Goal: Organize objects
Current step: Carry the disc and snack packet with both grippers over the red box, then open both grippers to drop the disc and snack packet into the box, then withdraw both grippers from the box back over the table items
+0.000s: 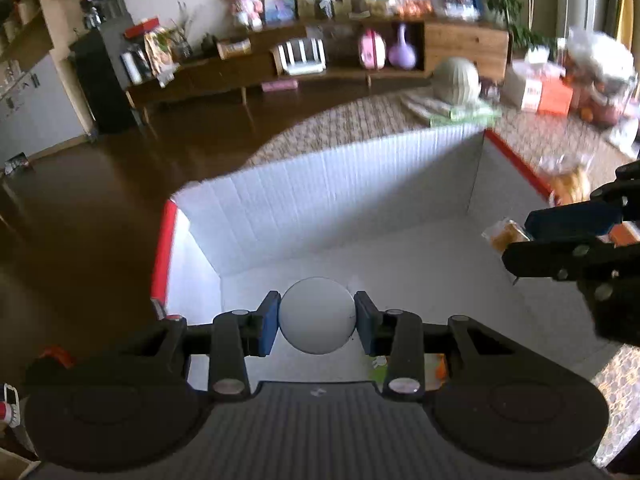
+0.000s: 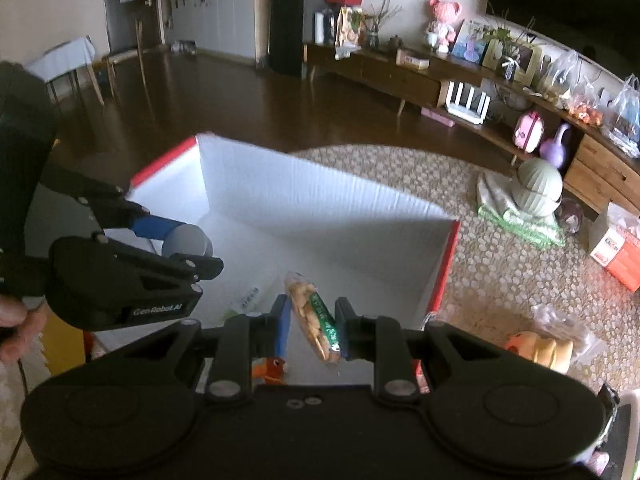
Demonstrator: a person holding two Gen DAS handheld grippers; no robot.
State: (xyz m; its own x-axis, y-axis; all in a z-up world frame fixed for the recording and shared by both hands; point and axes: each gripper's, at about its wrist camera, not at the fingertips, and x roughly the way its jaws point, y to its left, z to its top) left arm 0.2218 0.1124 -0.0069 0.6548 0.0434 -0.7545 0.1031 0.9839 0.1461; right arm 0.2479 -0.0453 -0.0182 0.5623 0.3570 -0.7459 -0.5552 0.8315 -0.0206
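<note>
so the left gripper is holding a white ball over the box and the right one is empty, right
Not quite: the right gripper isn't empty. The right wrist view shows it shut on a packet of crackers. The left gripper does hold the white ball over the white box.

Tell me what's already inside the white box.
Inside the white box, an orange toy and a green-printed item show at the near edge. Most visible floor is bare; both tools' bodies hide the rest.

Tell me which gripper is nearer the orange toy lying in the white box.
Right. The right gripper, holding a cracker packet, hangs just above the orange toy; the left gripper, holding a white ball, is farther off.
</note>
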